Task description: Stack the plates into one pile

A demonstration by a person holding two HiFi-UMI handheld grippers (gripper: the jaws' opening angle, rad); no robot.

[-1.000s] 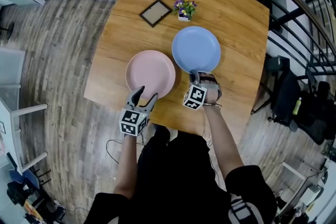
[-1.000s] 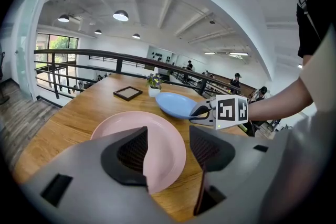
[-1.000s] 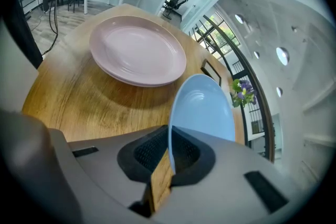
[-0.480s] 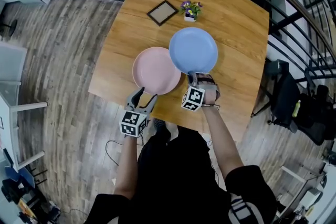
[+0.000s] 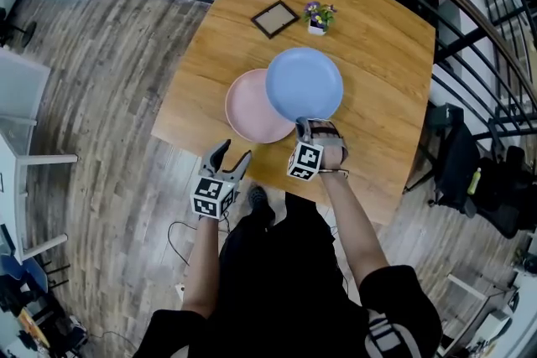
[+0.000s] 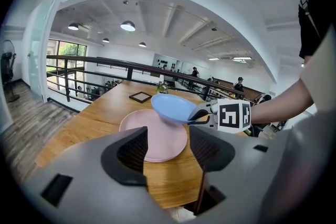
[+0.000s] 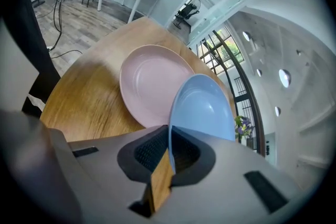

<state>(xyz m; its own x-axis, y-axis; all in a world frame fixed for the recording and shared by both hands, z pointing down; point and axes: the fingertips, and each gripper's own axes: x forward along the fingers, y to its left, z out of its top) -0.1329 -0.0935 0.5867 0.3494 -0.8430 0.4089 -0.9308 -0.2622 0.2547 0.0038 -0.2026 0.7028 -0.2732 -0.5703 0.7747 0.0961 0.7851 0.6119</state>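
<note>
A pink plate (image 5: 254, 107) (image 6: 155, 134) (image 7: 152, 84) lies flat on the wooden table (image 5: 377, 54). A blue plate (image 5: 304, 83) (image 6: 172, 108) (image 7: 205, 107) hangs lifted above the table and overlaps the pink plate's right side. My right gripper (image 5: 308, 127) (image 7: 169, 150) is shut on the blue plate's near rim. My left gripper (image 5: 228, 155) (image 6: 166, 150) stands open off the table's near edge, short of the pink plate, with nothing between its fingers.
A dark picture frame (image 5: 276, 18) and a small pot of purple flowers (image 5: 320, 16) sit at the far side of the table. A black railing (image 5: 470, 38) curves round the table's far and right sides. Wooden floor (image 5: 109, 96) lies to the left.
The blue plate has been carried left in the right gripper and now overlaps the pink plate. The left gripper has stayed open near the table's front edge.
</note>
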